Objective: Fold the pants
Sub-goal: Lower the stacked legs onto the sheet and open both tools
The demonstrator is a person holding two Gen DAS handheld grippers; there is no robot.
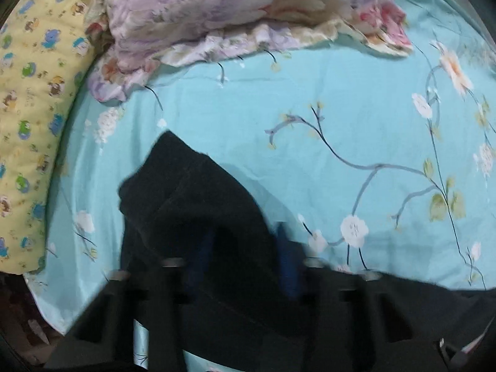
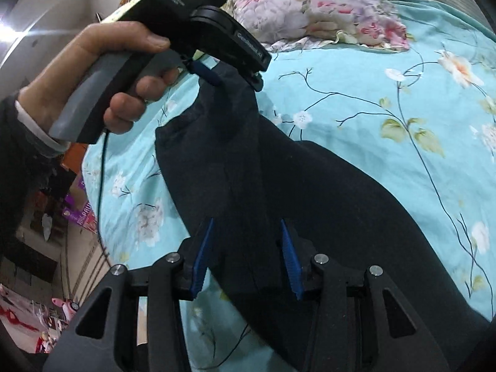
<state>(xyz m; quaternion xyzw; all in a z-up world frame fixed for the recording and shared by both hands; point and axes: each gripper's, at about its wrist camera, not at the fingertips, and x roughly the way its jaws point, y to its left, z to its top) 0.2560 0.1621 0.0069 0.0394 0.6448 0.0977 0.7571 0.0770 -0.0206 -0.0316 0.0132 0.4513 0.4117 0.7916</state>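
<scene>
- The pants (image 2: 279,192), dark and almost black, lie on a light blue flowered sheet (image 2: 356,99), running from the near right edge of the right wrist view up toward the left.
- The left gripper (image 2: 235,77) shows in the right wrist view above the far end of the pants, held in a hand (image 2: 102,77) by its grey grip. A blue finger (image 2: 204,73) touches the cloth there, and the fabric rises to it in a peak (it looks clamped on the cloth, though the tips are partly hidden).
- In the left wrist view the pants (image 1: 192,204) drape over that gripper (image 1: 245,254), covering most of its blue fingers; the frame is blurred.
- The right gripper (image 2: 248,254) has its blue fingers spread apart, with the pants passing between and under them; neither pad clearly presses the cloth.
- A pink and lilac flowered quilt (image 1: 217,12) is bunched at the far end of the sheet.
- A yellow cartoon-print pillow (image 1: 28,117) lies along the left edge.
</scene>
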